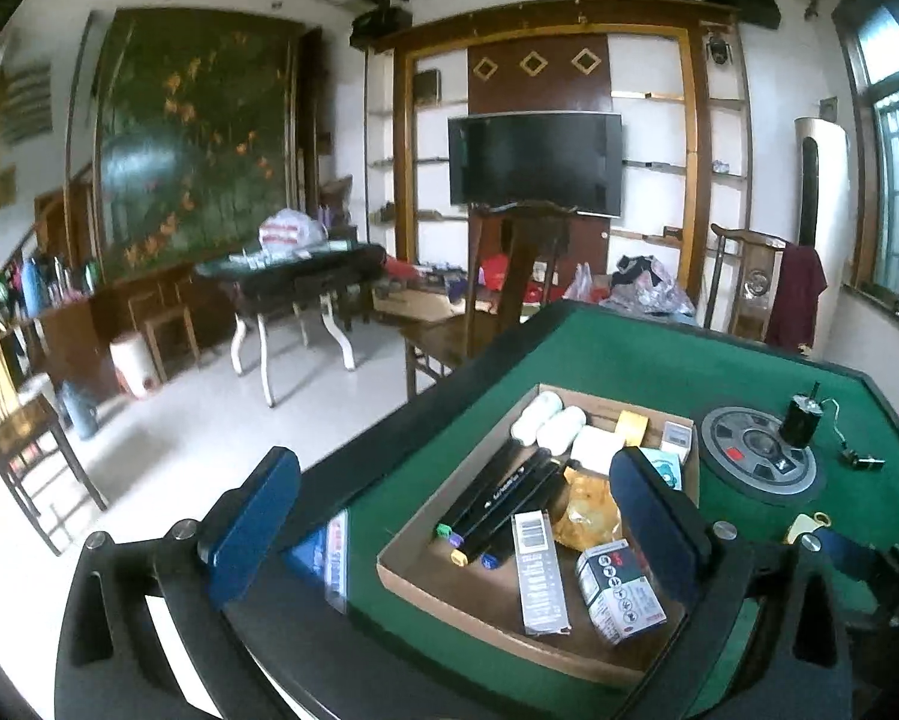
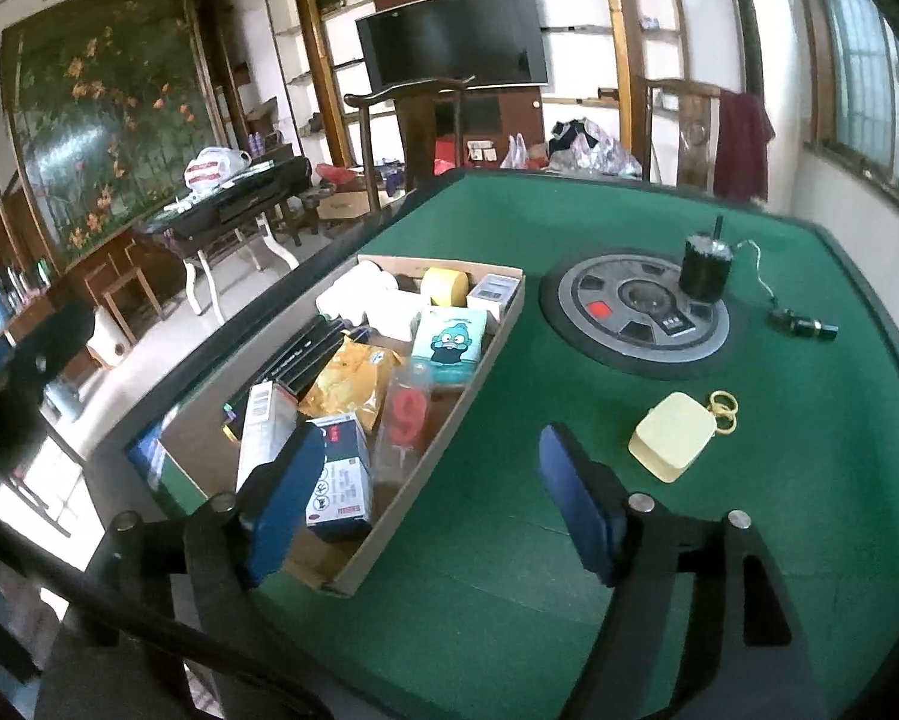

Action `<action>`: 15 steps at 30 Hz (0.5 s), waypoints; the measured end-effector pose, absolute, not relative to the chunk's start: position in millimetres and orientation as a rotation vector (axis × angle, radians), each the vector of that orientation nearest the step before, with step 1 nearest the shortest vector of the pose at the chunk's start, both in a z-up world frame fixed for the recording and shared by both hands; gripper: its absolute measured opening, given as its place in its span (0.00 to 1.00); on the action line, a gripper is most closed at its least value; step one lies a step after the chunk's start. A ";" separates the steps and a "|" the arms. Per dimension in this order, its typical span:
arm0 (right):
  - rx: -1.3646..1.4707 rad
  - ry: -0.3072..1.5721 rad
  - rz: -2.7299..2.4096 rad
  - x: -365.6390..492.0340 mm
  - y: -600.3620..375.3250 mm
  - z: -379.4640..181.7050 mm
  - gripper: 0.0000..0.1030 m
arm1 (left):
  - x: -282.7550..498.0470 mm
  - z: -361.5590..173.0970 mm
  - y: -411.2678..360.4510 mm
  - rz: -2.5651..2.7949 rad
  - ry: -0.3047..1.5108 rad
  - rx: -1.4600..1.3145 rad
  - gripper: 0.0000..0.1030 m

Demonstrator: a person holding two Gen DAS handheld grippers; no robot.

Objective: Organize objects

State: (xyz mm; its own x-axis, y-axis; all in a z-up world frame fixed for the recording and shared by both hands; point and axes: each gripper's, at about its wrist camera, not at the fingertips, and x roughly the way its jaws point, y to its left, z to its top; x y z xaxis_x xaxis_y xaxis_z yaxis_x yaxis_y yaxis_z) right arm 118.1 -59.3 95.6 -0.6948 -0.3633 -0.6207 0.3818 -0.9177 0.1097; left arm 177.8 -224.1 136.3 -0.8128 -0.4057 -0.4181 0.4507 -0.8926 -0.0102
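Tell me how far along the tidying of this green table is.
Mostly done: the shallow cardboard box already holds markers, cartons and a yellow snack packet. Nothing is in hand; the left gripper and right gripper both have open, empty jaws. Left on the felt: the pale yellow square case, the black cylindrical motor and its small black plug.

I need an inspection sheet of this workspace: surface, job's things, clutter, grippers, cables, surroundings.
Surface: green table, round panel in its middle.
Job's things: box crowded with markers, cartons, snack bag; yellow case and black cylinder outside it.
Clutter: nothing seen beyond these.
Grippers: left gripper open, empty; right gripper open, empty.
Cables: thin wire from cylinder.
Surroundings: chairs, TV, side table.
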 end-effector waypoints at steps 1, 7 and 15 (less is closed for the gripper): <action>0.933 0.065 -2.577 118.9 -63.0 93.2 0.72 | 177.0 133.8 -226.8 -2.625 0.162 0.580 0.98; 0.941 0.228 -2.591 118.6 -84.6 85.2 0.72 | 170.2 115.9 -231.2 -2.623 0.174 0.678 0.98; 0.958 0.377 -2.605 113.3 -113.2 79.0 0.72 | 154.3 93.1 -235.3 -2.618 0.201 0.812 0.98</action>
State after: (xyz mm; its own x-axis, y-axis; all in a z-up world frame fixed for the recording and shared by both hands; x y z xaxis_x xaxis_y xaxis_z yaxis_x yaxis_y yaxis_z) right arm 113.3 -113.2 79.0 -0.7156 -0.2211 -0.6626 0.4000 -0.9073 -0.1293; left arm 154.3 -235.3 93.1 -0.7558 -0.3236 -0.5692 0.4065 -0.9134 -0.0206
